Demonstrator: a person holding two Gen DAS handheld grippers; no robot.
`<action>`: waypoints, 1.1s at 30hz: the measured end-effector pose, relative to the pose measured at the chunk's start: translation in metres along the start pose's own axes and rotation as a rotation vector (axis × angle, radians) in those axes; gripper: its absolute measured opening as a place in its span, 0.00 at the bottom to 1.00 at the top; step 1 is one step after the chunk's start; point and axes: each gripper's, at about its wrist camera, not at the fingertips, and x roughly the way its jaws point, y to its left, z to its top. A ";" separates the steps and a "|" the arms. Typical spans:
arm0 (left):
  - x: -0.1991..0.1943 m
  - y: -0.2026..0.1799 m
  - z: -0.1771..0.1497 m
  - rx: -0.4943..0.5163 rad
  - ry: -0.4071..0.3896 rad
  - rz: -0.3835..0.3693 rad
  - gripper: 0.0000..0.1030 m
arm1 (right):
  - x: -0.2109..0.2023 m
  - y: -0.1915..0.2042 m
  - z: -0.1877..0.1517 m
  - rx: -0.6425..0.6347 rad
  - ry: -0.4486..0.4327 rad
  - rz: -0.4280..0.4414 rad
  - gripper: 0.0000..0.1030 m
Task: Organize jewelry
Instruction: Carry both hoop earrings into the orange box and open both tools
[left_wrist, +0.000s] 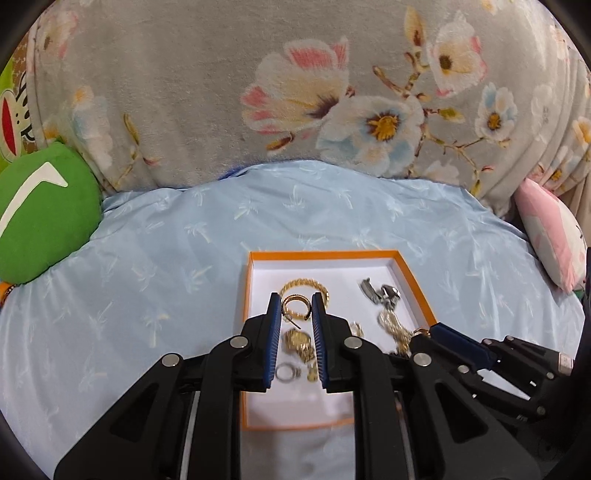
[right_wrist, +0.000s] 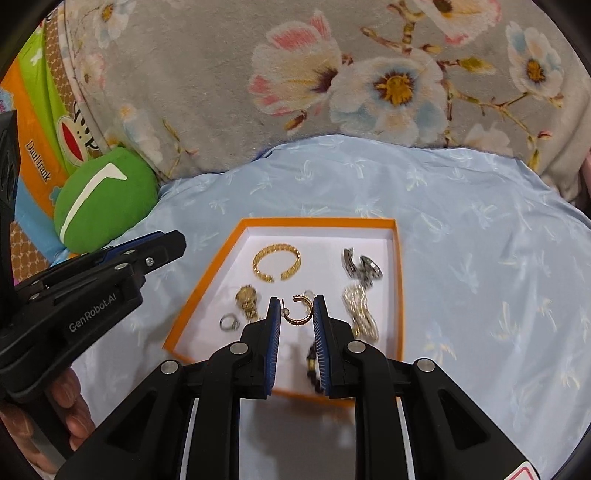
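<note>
A green cushion (left_wrist: 44, 206) is lying on a blue sheet (left_wrist: 166, 266), a floral blanket (left_wrist: 207, 92) rising behind, a pink pillow (left_wrist: 550, 240) resting right.

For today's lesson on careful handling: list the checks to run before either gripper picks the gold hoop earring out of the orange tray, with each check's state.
1. Gold hoop earring lies in the orange tray: ok.
2. Right gripper open around it: ok.
3. Left gripper open: ok.
4. Fingers touching the earring: cannot tell.
5. Gold open bangle apart from the earring: ok.
6. Only one gripper at the earring: cannot tell.
</note>
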 end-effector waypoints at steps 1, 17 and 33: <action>0.008 -0.001 0.002 0.004 0.004 0.005 0.16 | 0.006 -0.002 0.002 0.007 0.004 -0.001 0.17; 0.088 -0.008 -0.008 0.008 0.089 0.027 0.16 | 0.065 -0.027 0.008 0.044 0.041 -0.041 0.17; 0.090 -0.006 -0.010 0.008 0.068 0.077 0.33 | 0.066 -0.027 0.006 0.023 0.023 -0.081 0.22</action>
